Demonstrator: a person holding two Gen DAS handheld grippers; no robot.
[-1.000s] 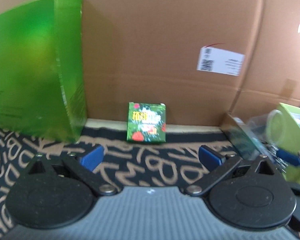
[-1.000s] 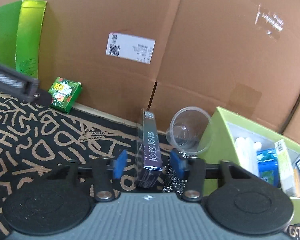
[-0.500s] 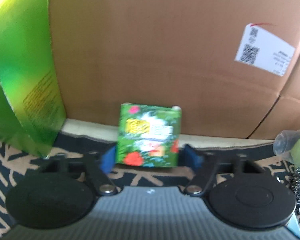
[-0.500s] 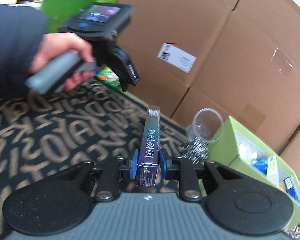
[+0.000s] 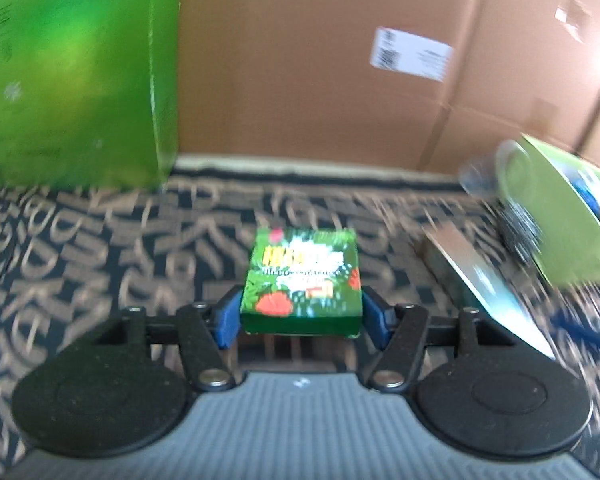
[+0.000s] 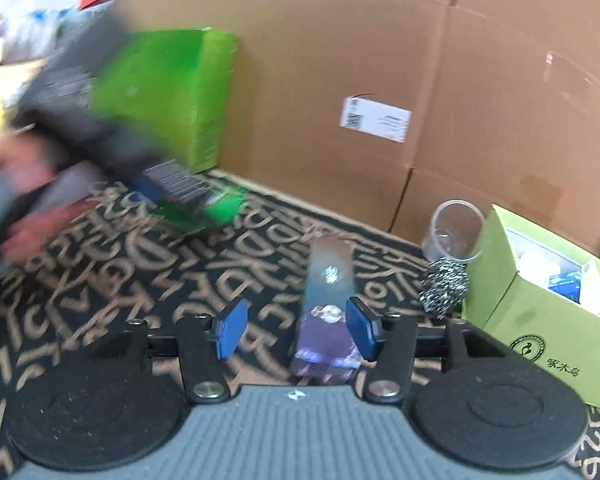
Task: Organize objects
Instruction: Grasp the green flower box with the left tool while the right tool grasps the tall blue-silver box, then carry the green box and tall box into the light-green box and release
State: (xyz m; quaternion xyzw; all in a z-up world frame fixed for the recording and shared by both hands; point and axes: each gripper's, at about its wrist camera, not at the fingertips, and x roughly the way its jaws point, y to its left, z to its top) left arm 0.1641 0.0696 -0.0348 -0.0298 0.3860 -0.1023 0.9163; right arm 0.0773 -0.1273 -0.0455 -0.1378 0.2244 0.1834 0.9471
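Small box (image 5: 300,280), the green flowery one, is pinched between the pads of the left hand-held gripper (image 5: 300,316), held off the mat (image 5: 100,248), probably headed for sorting. Right hand-held gripper (image 6: 296,324) is opening; the purple carton (image 6: 328,312) sits loose between its jaws, leaning on the right pad. Farther out: steel scrubber (image 6: 444,284), clear cup (image 6: 456,228) and the open bin (image 6: 540,320), crowding the drop spot. Tall green box (image 5: 72,72) and cardboard wall (image 5: 320,80) behind.

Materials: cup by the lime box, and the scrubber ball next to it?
Cup: looks like clear thin plastic, glossy; the cardboard shows through its wall. Scrubber ball: likely steel wire wool, a tangle of shiny silver strands with dark gaps.
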